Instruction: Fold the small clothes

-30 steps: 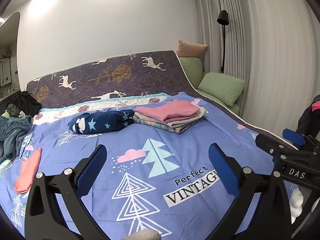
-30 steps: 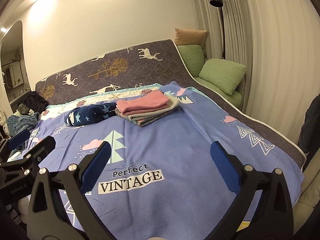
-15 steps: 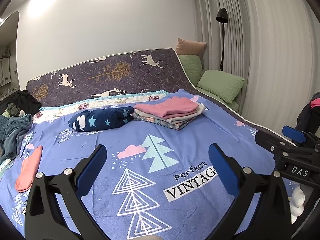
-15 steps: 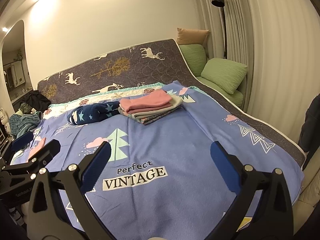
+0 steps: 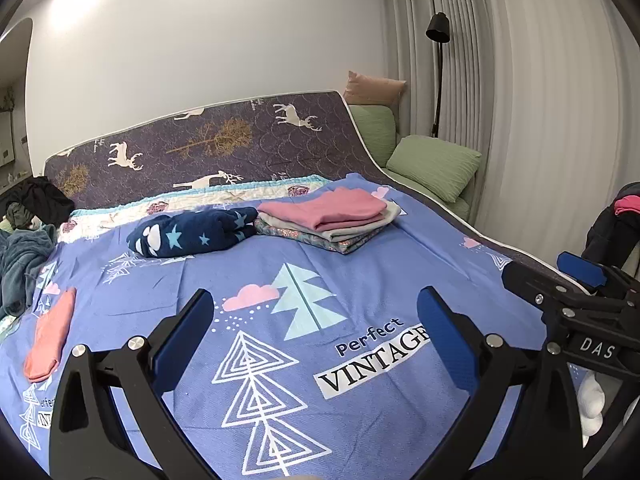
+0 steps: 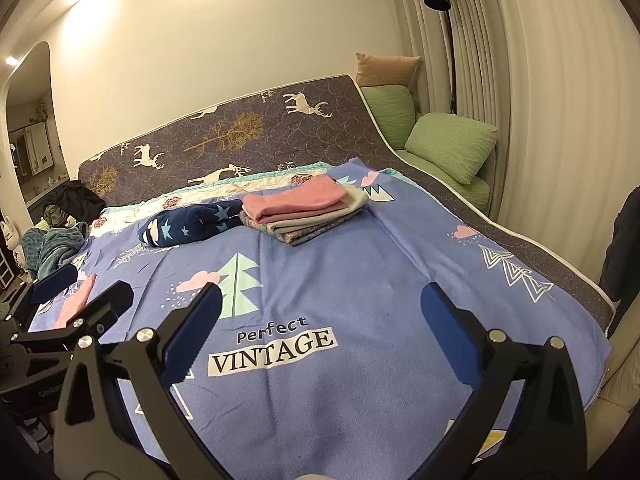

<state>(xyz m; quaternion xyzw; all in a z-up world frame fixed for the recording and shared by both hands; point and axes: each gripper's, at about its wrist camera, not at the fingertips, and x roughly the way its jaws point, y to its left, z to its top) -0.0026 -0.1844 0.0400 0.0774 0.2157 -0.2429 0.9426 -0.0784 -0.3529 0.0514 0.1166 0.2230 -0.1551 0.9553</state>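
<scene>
A stack of folded clothes with a pink piece on top (image 5: 326,216) (image 6: 298,206) lies at the far middle of the blue printed bedspread (image 5: 360,280) (image 6: 360,272). A rolled navy star-print garment (image 5: 192,232) (image 6: 188,222) lies to its left. A flat salmon-pink garment (image 5: 50,336) (image 6: 76,300) lies near the bed's left edge. My left gripper (image 5: 316,320) is open and empty above the near part of the bed. My right gripper (image 6: 320,316) is open and empty too, to the right of the left one; it also shows in the left wrist view (image 5: 560,280).
A heap of teal and dark clothes (image 5: 20,248) lies off the bed's left side. Green pillows (image 5: 436,168) (image 6: 452,146) and a floor lamp (image 5: 438,36) stand at the far right by the curtain. A dark mattress with deer print (image 5: 208,148) leans against the wall.
Both grippers have drifted slightly back and up, so the views have shifted a little. Both stay open. The clothes have not moved.
</scene>
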